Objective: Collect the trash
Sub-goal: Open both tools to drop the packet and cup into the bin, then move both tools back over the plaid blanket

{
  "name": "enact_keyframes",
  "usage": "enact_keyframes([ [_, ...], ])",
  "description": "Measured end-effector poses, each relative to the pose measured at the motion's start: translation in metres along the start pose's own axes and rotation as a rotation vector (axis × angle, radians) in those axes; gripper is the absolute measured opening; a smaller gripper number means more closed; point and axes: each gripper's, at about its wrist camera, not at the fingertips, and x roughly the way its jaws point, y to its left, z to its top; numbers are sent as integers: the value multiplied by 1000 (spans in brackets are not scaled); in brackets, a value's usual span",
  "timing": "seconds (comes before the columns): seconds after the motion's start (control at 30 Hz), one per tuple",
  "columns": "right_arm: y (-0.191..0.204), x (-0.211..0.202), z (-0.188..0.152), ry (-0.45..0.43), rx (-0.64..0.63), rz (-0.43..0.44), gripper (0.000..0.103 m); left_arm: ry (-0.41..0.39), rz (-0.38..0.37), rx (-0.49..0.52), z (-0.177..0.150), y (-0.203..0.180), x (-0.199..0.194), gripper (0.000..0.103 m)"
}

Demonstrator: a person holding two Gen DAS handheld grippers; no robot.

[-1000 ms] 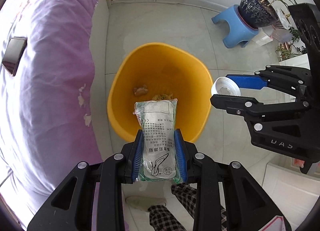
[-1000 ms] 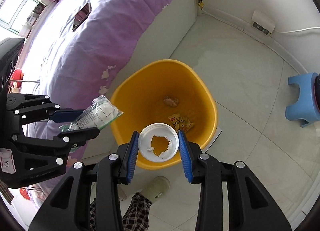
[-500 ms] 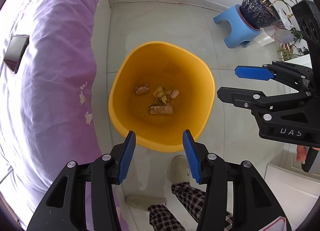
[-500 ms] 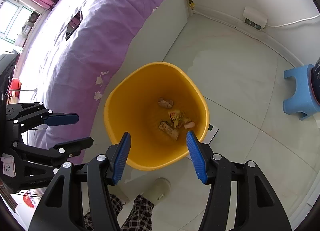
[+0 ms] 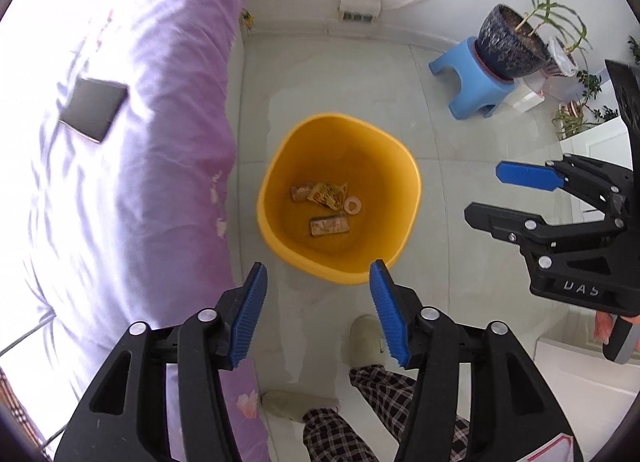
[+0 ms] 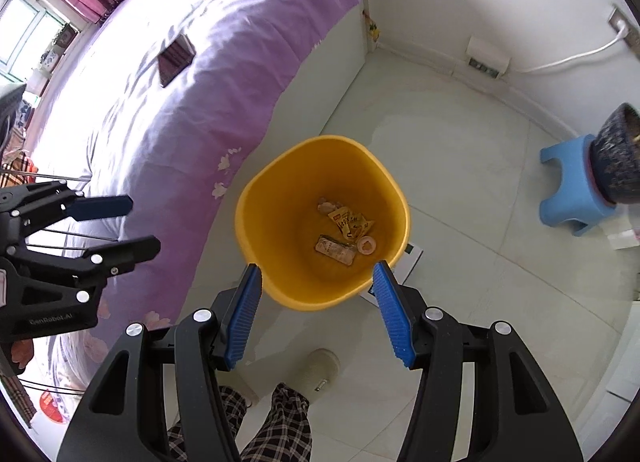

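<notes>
Yellow plastic fills the middle of both wrist views: the bin [image 5: 340, 198] stands on the pale floor [image 5: 340, 74] just beside the purple bed [image 5: 120, 142], and we keep both claws above its mouth so that whatever we let go falls inside. The left claw [image 5: 316, 310] has just been opening and now stands released with nothing between its blue pads; the right claw [image 6: 318, 312], opened a moment sooner, is equally bare. The trash lies at the bin's bottom: a flat packet [image 5: 330, 225], a crumpled yellow wrapper [image 5: 326, 194], a small white ring-shaped lid [image 5: 353, 206] and a brownish scrap [image 5: 300, 193]. We judge this drop done, so the claws have no reason to linger here. A dark flat device [image 5: 94, 110] rests on the bedspread at the left of the frame.
</notes>
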Motion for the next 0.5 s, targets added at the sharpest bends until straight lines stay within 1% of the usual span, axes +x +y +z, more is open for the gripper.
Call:
enact_keyframes([
  [0.07,10,-21,-4,-32,-6,-17,59,-34,-7,-5,-6,1,-18,56],
  [0.13,18,-41,-9,-63,-7,-29,59,-72,-11,-14,-14,0,-39,62],
  [0.23,32,-76,-18,-111,-4,-42,59,-133,-24,-31,-27,0,-71,63],
  [0.33,45,-103,-25,-143,-14,-47,59,-195,-32,-46,-40,-2,-105,63],
  [0.5,73,-148,-35,-200,-51,-44,59,-293,-9,-78,-69,4,-157,63],
])
